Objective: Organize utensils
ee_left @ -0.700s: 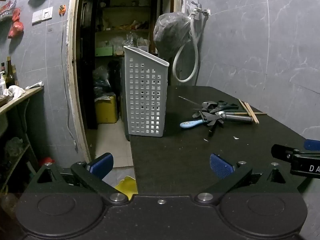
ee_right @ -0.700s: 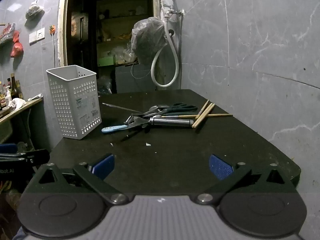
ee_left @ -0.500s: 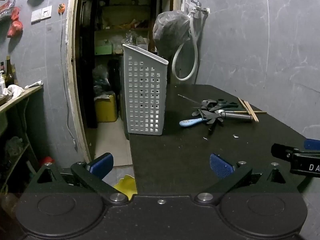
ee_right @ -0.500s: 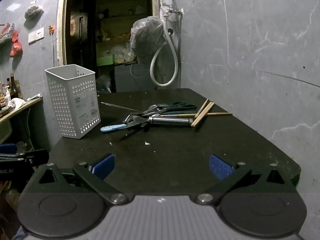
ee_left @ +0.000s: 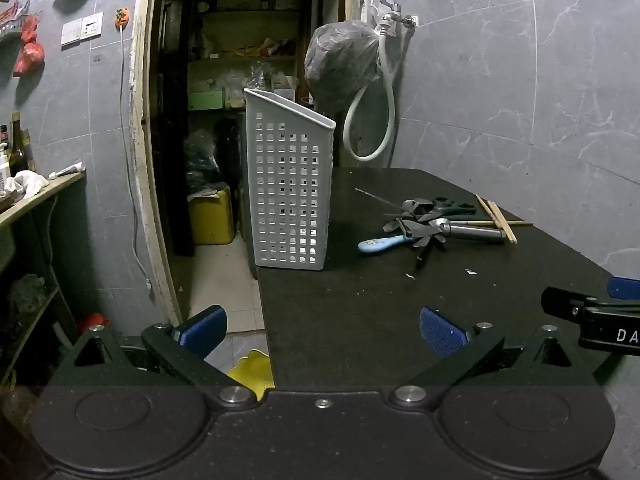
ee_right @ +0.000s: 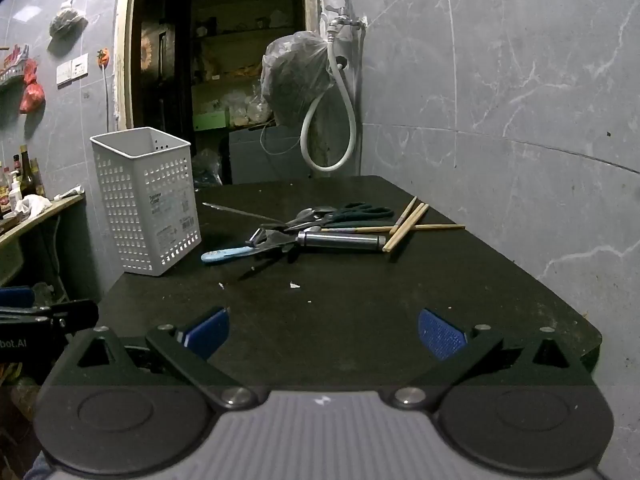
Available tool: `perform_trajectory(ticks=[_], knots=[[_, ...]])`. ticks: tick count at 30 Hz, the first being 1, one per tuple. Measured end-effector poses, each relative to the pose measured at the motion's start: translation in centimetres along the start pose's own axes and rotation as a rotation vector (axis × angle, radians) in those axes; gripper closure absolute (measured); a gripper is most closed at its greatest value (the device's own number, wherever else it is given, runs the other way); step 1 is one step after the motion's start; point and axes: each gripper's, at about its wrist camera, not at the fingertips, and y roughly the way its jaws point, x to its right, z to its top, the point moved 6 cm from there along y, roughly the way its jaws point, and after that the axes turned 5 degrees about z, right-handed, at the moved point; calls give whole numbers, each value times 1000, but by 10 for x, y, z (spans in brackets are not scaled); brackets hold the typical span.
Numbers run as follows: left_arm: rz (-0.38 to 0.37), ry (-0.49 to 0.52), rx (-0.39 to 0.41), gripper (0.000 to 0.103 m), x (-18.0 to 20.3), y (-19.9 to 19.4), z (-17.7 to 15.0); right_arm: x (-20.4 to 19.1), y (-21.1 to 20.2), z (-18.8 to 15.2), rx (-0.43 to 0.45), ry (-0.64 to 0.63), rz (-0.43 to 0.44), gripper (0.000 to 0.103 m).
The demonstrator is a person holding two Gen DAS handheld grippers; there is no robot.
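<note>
A white perforated utensil basket (ee_left: 290,196) (ee_right: 146,200) stands upright at the left edge of a black table (ee_left: 360,312) (ee_right: 360,292). To its right lies a pile of utensils (ee_left: 436,224) (ee_right: 320,228): a blue-handled tool (ee_right: 230,254), a metal-handled tool (ee_right: 340,240), green scissors (ee_right: 356,212), spoons and wooden chopsticks (ee_right: 406,226). My left gripper (ee_left: 322,330) is open over the table's near left edge, nothing between its blue pads. My right gripper (ee_right: 322,330) is open above the near table, well short of the pile.
Behind the table is a doorway to a cluttered storeroom, with a dark plastic bag (ee_right: 296,76) and a white hose (ee_right: 332,140) hanging from a tap. A shelf with bottles (ee_right: 24,184) is at the left. A grey tiled wall bounds the table's right side.
Both views have shifted only slightly; the basket and utensils sit a touch lower and nearer in frame. Both grippers stay open and nothing on the table has moved.
</note>
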Motion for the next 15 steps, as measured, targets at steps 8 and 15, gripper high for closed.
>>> perform_trajectory(ticks=[8,15], knots=[[0,1,-1,1,0,-2,0,0,1,0,0,-1,-1,0],[1,4,-5,1,0,0,-1,-1,3,-1,-2,-2,-1,0]])
